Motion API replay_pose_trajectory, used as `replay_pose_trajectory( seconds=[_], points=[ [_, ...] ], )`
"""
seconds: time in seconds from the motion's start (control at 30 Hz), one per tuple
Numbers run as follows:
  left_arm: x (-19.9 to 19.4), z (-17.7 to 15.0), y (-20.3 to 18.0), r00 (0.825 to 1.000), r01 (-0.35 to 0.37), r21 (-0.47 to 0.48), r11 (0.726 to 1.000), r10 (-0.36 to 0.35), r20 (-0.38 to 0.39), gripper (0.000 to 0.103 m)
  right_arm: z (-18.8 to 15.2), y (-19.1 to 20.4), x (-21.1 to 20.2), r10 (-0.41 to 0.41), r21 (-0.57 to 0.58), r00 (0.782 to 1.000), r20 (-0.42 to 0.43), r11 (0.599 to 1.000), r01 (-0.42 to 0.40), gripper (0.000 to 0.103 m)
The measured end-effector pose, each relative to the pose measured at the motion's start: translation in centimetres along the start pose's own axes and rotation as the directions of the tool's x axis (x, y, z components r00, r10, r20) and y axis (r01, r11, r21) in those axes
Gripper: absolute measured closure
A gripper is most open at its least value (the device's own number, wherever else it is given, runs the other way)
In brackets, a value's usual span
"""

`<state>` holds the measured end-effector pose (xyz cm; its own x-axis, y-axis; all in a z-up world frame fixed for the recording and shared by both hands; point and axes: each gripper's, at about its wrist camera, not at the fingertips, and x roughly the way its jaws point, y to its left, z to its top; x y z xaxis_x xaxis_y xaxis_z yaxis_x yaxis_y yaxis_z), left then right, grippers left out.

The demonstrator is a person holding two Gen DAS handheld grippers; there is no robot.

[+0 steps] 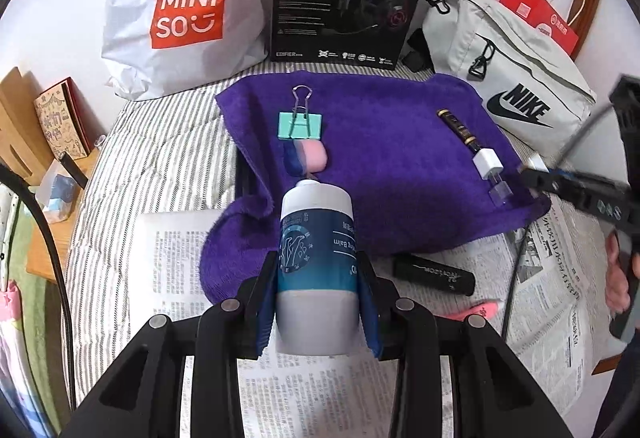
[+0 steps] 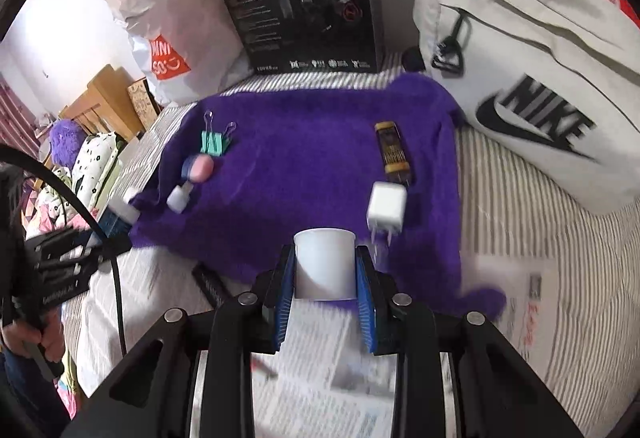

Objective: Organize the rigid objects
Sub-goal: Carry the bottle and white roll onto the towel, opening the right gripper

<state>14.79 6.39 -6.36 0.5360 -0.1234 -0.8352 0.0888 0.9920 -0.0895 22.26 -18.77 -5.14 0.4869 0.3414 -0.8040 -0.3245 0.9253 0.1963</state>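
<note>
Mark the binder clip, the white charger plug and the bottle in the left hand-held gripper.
binder clip (image 1: 299,125): left wrist view, on its mint-green body.
white charger plug (image 2: 386,206): right wrist view, on its white face.
bottle (image 1: 316,238): left wrist view, on its blue label, between the fingers.

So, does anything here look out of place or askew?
Mostly tidy. The purple towel lies rumpled, one corner flopped over the newspaper. A black tube and a pink item lie off the towel, on the newspaper.
</note>
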Motion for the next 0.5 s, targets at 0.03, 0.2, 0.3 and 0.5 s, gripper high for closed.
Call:
replay_pose_trajectory(
  seconds=[0.03, 0.2, 0.3, 0.5],
  points=[
    [0.0, 0.0, 0.2, 1.000, 0.000, -0.003, 1.000, 0.000, 0.000, 0.069, 0.5, 0.0, 0.5, -0.011, -0.003, 1.000, -0.004, 1.000, 0.011, 0.074],
    [0.1, 0.1, 1.3, 1.000, -0.006, -0.022, 1.000, 0.006, -0.003, 0.069, 2.8, 0.0, 3.2, -0.014, -0.011, 1.000, -0.009, 1.000, 0.014, 0.074],
    [0.2, 0.3, 1.7, 1.000, -0.008, -0.026, 1.000, 0.007, -0.004, 0.069, 4.1, 0.0, 5.0, -0.019, -0.022, 1.000, -0.020, 1.000, 0.018, 0.074],
    [0.7, 0.6, 2.4, 1.000, -0.015, -0.051, 0.999, 0.015, -0.007, 0.069, 5.8, -0.7, 8.9, -0.081, -0.033, 0.995, -0.052, 0.996, 0.080, 0.074]
  ],
)
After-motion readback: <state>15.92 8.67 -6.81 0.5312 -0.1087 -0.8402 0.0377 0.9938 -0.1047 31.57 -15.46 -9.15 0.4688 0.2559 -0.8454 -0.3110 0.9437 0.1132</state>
